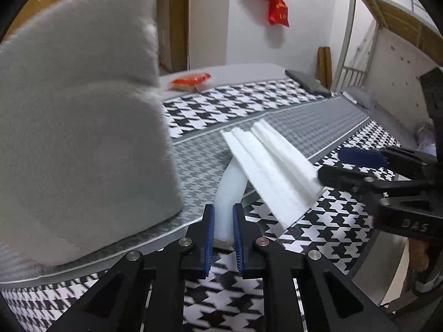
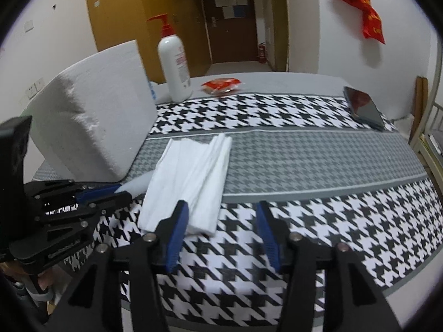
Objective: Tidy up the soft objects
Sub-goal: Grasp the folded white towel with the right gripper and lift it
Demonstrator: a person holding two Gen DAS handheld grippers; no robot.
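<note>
My left gripper is shut on the near end of a white foam strip; this strip runs under a stack of white ridged foam sheets lying on the houndstooth tablecloth. The stack also shows in the right wrist view, with the left gripper at its left side. My right gripper is open and empty at the stack's near end, its left finger just over the corner. It shows in the left wrist view beside the stack. A big white foam block stands left.
A white pump bottle with a red top stands behind the block. A red snack packet lies at the far edge. A dark phone lies at the far right. A red bag hangs on the wall.
</note>
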